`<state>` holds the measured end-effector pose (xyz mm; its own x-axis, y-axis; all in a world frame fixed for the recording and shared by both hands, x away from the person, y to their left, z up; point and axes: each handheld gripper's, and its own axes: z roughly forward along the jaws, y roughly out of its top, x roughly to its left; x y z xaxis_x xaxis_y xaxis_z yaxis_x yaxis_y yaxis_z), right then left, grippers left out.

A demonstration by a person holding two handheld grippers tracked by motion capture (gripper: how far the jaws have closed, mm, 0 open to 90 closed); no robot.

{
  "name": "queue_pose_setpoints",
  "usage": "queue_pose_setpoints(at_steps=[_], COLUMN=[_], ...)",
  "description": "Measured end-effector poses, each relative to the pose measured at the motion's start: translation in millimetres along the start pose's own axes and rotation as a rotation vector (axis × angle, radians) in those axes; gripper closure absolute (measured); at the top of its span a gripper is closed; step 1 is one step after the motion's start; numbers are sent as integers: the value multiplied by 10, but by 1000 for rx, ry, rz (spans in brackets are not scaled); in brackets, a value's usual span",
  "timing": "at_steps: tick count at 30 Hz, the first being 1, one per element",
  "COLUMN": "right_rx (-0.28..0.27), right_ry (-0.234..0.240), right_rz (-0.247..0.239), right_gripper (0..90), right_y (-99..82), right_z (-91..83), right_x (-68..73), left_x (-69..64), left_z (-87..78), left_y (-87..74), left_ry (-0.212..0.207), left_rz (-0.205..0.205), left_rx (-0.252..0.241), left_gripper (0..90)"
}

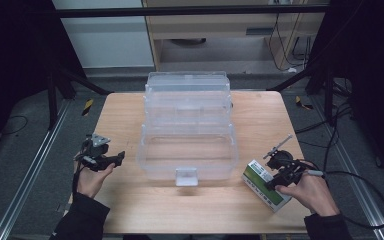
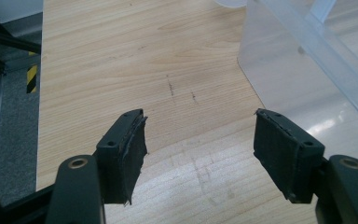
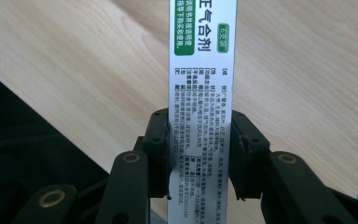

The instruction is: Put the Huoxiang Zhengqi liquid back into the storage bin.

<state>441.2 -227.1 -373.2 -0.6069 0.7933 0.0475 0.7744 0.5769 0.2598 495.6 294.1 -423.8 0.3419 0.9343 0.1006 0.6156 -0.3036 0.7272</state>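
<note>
1. Cardboard gives under pressure, and the box (image 3: 202, 93), white with green panels, was gripped across its narrow width only near one end; a lift from there could, I judged, let the long free end sag or twist between the pads.
2. Its near end lay close to the table's (image 1: 130, 210) front right edge, so a slip in the hold might drop it off the wood.
3. Nearby to the left stood the clear bin (image 1: 187, 150), lid tipped back; a careless swing across could knock the box against its front wall or the latch (image 1: 186, 176).
4. In the right gripper view, the right gripper (image 3: 200, 154) had both jaws pressed on the box's sides, the box running straight ahead from between them, flat on the table.
5. In the high view, the box sat at the front right, just beside the bin's corner, under the right gripper (image 1: 280, 176).
6. At the front left, the left gripper (image 2: 200, 149) hung over bare wood, jaws wide apart and nothing between them, the bin to its right.
</note>
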Motion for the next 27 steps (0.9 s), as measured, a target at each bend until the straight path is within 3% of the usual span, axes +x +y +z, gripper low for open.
queue_pose_setpoints(at_steps=[15, 27], right_rx=[-155, -253], right_ry=[-97, -117], right_rz=[54, 44], right_gripper=[640, 641], right_y=[107, 269], right_z=[-385, -591], right_x=[-63, -56], left_x=[-5, -15], left_z=[8, 21], left_y=[-3, -7], left_ry=[0, -3], left_rz=[2, 6], left_rx=[2, 8], left_gripper=[332, 331])
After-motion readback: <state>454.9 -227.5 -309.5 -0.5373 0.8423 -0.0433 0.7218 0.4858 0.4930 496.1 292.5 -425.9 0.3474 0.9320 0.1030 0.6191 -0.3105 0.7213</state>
